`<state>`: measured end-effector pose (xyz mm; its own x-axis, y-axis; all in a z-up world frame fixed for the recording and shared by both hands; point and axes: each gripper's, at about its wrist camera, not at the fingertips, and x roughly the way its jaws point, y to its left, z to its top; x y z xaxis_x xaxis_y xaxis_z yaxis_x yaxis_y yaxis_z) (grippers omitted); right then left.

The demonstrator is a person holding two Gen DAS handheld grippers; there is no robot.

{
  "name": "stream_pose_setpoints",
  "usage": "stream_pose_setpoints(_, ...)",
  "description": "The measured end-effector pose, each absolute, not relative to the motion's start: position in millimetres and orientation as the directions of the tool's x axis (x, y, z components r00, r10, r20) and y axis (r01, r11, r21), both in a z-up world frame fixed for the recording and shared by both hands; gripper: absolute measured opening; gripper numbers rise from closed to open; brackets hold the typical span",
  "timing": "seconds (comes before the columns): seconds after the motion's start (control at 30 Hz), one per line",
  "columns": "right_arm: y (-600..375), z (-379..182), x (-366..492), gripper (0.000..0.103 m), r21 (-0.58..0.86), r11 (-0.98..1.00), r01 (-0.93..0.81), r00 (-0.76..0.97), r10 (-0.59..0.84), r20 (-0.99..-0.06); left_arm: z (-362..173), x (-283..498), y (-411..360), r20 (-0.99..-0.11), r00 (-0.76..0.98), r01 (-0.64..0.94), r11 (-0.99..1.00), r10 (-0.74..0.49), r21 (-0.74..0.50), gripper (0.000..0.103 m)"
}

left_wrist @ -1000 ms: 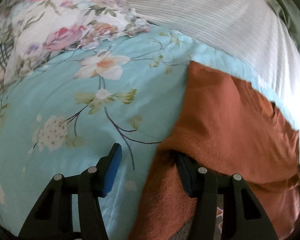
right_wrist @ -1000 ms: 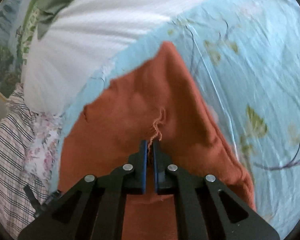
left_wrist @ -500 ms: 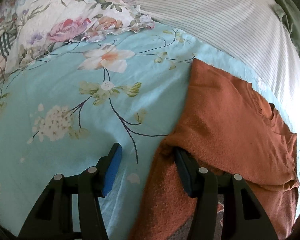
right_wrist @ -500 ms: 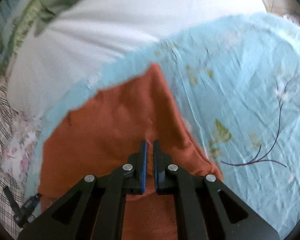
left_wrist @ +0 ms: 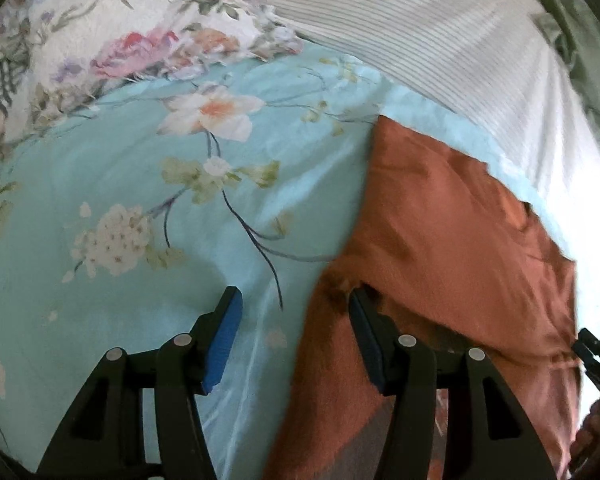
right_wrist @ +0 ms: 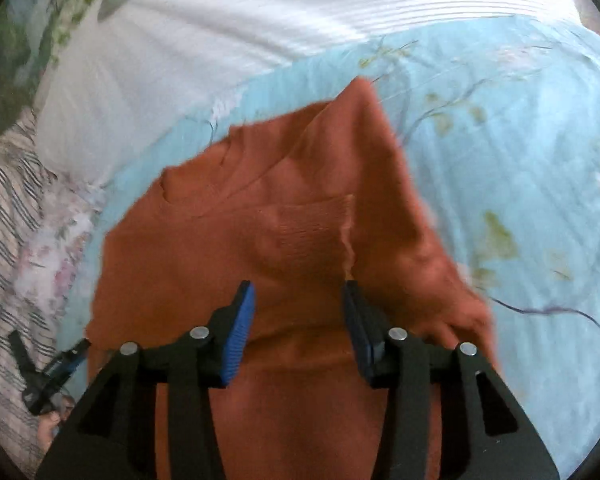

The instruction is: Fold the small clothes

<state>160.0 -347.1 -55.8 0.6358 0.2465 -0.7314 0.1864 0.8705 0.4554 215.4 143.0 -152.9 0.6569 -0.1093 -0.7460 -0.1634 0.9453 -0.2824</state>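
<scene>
A rust-orange knit garment [left_wrist: 452, 240] lies partly folded on the light blue floral bedspread [left_wrist: 140, 208]. My left gripper [left_wrist: 296, 320] is open at the garment's left edge, its right finger under a fold of the cloth and its left finger over bare bedspread. In the right wrist view the garment [right_wrist: 292, 216] fills the middle, with a folded flap and a loose thread. My right gripper [right_wrist: 298, 312] is open just above the cloth and holds nothing.
A white striped sheet [left_wrist: 440, 32] lies beyond the garment. A floral pillow [left_wrist: 132, 32] sits at the far left. The other gripper's tip shows at the right edge [left_wrist: 596, 356] and at lower left in the right wrist view [right_wrist: 48, 376].
My right gripper has opened and let go of the garment, which now lies folded over. My left gripper has stayed open in the same place.
</scene>
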Motion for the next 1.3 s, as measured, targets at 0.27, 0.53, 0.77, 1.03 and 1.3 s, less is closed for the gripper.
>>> stream_pose_setpoints(0.27, -376.4, -52.7, 88.8, 0.062, 0.416, 0.89, 0.186, 0.585, 0.24, -0.775, -146.6, 162.0, 136.1, -0.752, 0.604, 0.013, 0.947, -0.263, -0.32, 0.063)
stream_pose_setpoints(0.53, -376.3, -69.2, 9.8, 0.062, 0.645, 0.763, 0.045, 0.547, 0.522, -0.654, -154.3, 90.1, 129.2, -0.761, 0.493, 0.163, 0.903, -0.423, -0.397, 0.064)
stream_pose_setpoints(0.77, -349.9, -75.6, -57.0, 0.062, 0.731, 0.68, -0.06, 0.483, 0.661, -0.575, -166.0, 17.3, 133.7, -0.753, 0.457, 0.209, 0.881, -0.472, -0.425, 0.068)
stream_pose_setpoints(1.03, -328.2, -78.3, -71.1, 0.063, 0.722, 0.677, -0.142, 0.473, 0.687, -0.552, -172.5, -8.1, 138.8, -0.697, 0.434, 0.208, 0.816, -0.571, -0.539, 0.069)
stream_pose_setpoints(1.3, -320.9, -91.1, -65.0, 0.008, 0.646, 0.749, -0.147, 0.42, 0.638, -0.645, -179.0, -14.8, 128.1, -0.693, 0.365, 0.271, 0.783, -0.621, -0.559, 0.048)
